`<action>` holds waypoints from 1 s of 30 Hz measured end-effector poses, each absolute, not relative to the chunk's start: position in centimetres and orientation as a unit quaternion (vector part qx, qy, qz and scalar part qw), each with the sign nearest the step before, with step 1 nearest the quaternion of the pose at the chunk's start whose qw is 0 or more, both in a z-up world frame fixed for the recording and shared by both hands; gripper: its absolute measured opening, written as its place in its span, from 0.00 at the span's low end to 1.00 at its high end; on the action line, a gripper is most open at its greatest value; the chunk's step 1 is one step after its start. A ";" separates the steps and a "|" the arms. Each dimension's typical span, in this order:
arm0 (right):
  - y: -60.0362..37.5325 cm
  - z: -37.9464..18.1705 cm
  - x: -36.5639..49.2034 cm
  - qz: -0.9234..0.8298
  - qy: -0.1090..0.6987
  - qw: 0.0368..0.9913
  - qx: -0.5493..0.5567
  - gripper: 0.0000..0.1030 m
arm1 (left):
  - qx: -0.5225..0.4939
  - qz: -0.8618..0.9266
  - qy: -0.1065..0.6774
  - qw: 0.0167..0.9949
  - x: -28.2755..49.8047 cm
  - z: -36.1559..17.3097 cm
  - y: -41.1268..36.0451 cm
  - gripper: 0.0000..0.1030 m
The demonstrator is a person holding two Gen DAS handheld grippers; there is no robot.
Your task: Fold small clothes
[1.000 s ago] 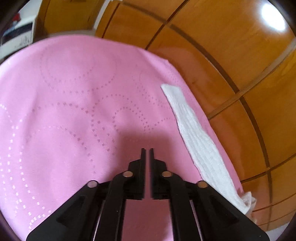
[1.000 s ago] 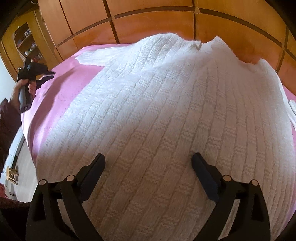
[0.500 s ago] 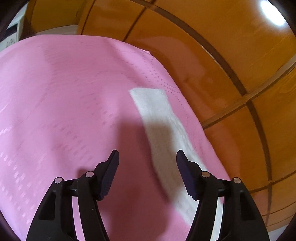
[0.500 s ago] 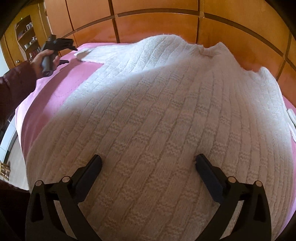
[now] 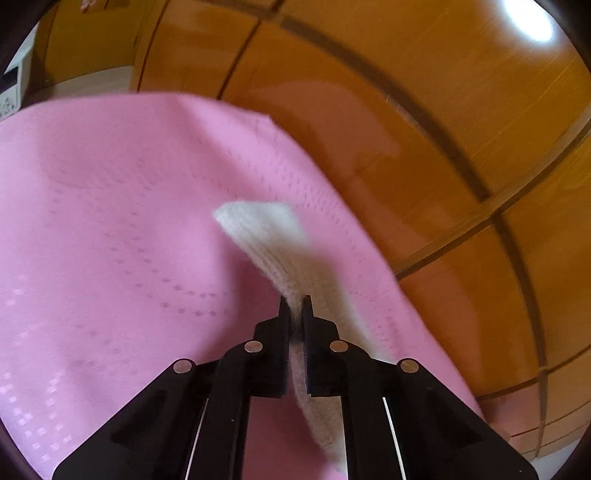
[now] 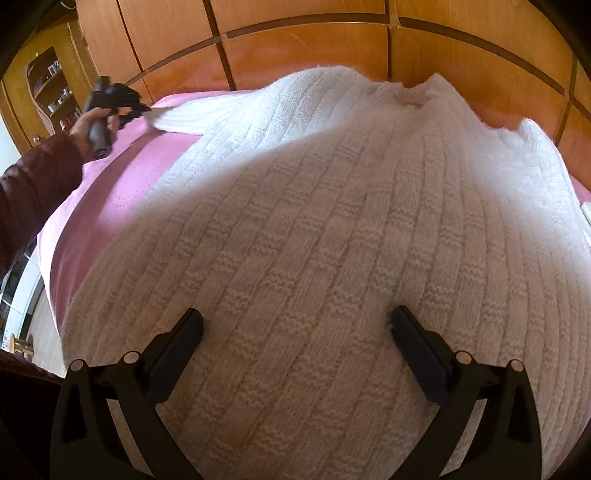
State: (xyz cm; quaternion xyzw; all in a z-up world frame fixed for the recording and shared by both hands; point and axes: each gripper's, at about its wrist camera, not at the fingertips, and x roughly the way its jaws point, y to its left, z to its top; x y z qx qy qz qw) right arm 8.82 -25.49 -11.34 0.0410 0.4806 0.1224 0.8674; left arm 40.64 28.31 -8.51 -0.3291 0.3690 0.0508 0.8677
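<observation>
Spreading over most of the right wrist view, a white knitted sweater [image 6: 332,240] is laid flat on a pink cloth [image 6: 122,173], which covers the surface beneath it; whether that surface is a bed or a worktop cannot be told. The neckline is seen toward 12 o'clock, near a wall of orange-brown wooden panels [image 6: 295,40]. One sleeve [image 6: 207,114] is stretched out toward 10 o'clock.

The right gripper [image 6: 295,332] is held open, its jaws set wide apart above the lower body of the sweater, with nothing between them. Whether the tips touch the knit cannot be told.

At 10 o'clock in the same view, the left gripper [image 6: 138,109] is seen at the end of the sleeve, held by the person's left hand [image 6: 90,123], which comes out of a dark red cuff [image 6: 40,173].

In the left wrist view, the left gripper [image 5: 294,301] is closed on the sleeve [image 5: 273,240], a strip of white knit being pinched between its jaws. The sleeve end is raised off the pink cloth [image 5: 110,221] and points toward 11 o'clock; this part is blurred. Behind it, from 12 to 4 o'clock, the wooden panels [image 5: 424,110] are seen, with a bright reflection [image 5: 528,20] at 1 o'clock.
</observation>
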 end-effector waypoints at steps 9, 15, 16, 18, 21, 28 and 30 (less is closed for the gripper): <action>-26.0 -11.1 8.3 0.125 0.477 0.869 0.045 0.98 | -0.334 0.122 0.298 0.886 29.6 -6.2 33.9 0.04; -25.9 -11.2 8.1 0.125 0.476 0.870 0.038 0.98 | -0.329 0.145 0.305 0.882 20.8 -7.0 35.1 0.04; -25.9 -11.3 8.1 0.125 0.475 0.870 0.038 0.98 | -0.319 0.146 0.322 0.879 19.8 -7.4 34.9 0.04; -25.7 -11.3 8.0 0.123 0.475 0.870 0.033 0.98 | -0.315 0.150 0.357 0.866 19.6 -8.6 34.3 0.04; -25.7 -11.3 7.8 0.123 0.475 0.871 0.035 0.98 | -0.332 0.186 0.362 0.851 18.2 -8.7 35.2 0.04; -25.9 -10.8 7.9 0.124 0.478 0.868 0.050 0.98 | -0.331 0.194 0.320 0.866 16.2 -4.3 36.9 0.44; -26.0 -10.1 8.3 0.133 0.487 0.862 0.051 0.98 | -0.303 0.175 0.325 0.879 16.7 -3.3 36.3 0.52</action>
